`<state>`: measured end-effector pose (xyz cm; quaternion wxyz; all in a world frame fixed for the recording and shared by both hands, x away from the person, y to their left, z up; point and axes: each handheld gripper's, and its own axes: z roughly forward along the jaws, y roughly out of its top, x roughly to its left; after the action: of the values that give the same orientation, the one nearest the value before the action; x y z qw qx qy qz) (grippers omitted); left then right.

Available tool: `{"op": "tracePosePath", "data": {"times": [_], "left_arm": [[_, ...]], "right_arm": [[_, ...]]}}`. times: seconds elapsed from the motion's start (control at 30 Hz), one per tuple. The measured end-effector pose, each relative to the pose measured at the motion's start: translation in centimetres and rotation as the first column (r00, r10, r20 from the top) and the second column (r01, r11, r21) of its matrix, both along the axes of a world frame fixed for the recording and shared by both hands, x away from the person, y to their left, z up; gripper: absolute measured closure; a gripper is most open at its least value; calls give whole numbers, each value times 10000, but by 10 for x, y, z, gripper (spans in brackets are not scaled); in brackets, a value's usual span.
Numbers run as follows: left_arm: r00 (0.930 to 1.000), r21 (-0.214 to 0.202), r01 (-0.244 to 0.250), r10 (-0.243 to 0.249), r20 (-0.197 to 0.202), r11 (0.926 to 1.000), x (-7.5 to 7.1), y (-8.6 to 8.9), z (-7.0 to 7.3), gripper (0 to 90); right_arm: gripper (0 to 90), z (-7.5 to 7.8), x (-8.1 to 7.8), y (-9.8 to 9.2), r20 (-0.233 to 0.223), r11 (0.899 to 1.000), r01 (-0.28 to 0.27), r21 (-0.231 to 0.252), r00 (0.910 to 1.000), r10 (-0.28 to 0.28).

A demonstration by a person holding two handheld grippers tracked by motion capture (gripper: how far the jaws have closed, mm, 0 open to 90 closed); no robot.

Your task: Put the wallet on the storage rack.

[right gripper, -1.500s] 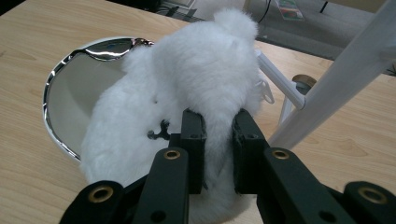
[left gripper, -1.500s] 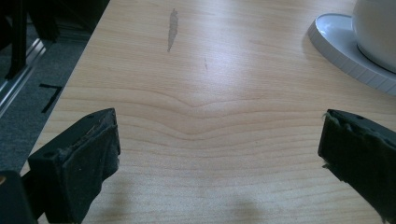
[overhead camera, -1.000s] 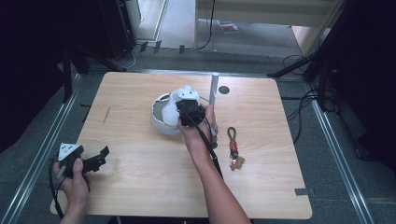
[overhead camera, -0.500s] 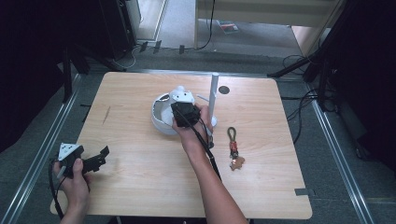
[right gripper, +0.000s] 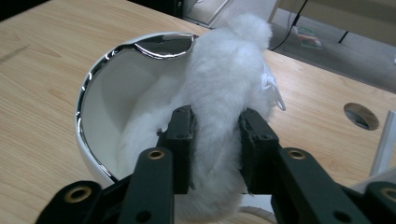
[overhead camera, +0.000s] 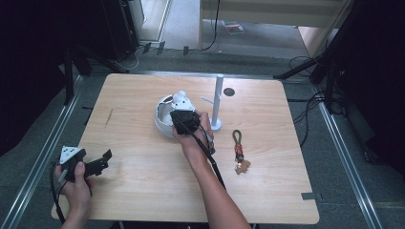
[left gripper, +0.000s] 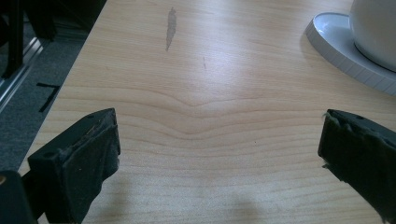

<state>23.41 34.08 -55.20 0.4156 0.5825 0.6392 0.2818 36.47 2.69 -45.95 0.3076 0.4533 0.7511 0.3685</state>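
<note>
**Mostly hidden: white fluff pinched over the bowl**

Broadly, we see a wooden table [overhead camera: 143, 191] whose far edge meets grey floor, with the surroundings on either side lost in darkness. A dark streak marks its left part, and a small round hole sits near its far edge.

At mid-table we make out a white bowl [overhead camera: 162, 119] with a shiny rim, but the right hand and the right gripper [overhead camera: 184, 119] cover most of it from above. In the right gripper view the bowl's near wall is cut off behind the jaws. Those jaws are clenched on a white furry object [right gripper: 224, 93], which rises above the bowl's rim; its lower end is hidden, so we cannot tell whether it touches the bowl's inside.

Just right of the bowl stands a white post [overhead camera: 218, 100] on a small base, upright, with a short side peg.

Near the table's front left corner the left gripper [overhead camera: 98, 162] is held with its jaws spread wide and nothing between them.

Right of the forearm lies a keychain [overhead camera: 239, 152], with a dark loop and a small brown charm too small to identify.

We can read no writing or labels anywhere.
</note>
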Motion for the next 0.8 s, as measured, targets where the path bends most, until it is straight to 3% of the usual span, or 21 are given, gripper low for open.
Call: {"op": "tracePosePath", "data": {"times": [0.2,0.43,0.8], "left_arm": [[10000,16,6,-6,-9,10000,0,0,0,0],[10000,32,-2,2,-5,10000,0,0,0,0],[10000,8,-12,12,-7,10000,0,0,0,0]], "right_arm": [[506,8,-5,-10,-252,9970,-267,724,9993,286],[443,16,-17,-21,-272,9941,-418,1001,9986,447],[297,23,-38,-45,-458,9946,-543,882,9972,585]]}}
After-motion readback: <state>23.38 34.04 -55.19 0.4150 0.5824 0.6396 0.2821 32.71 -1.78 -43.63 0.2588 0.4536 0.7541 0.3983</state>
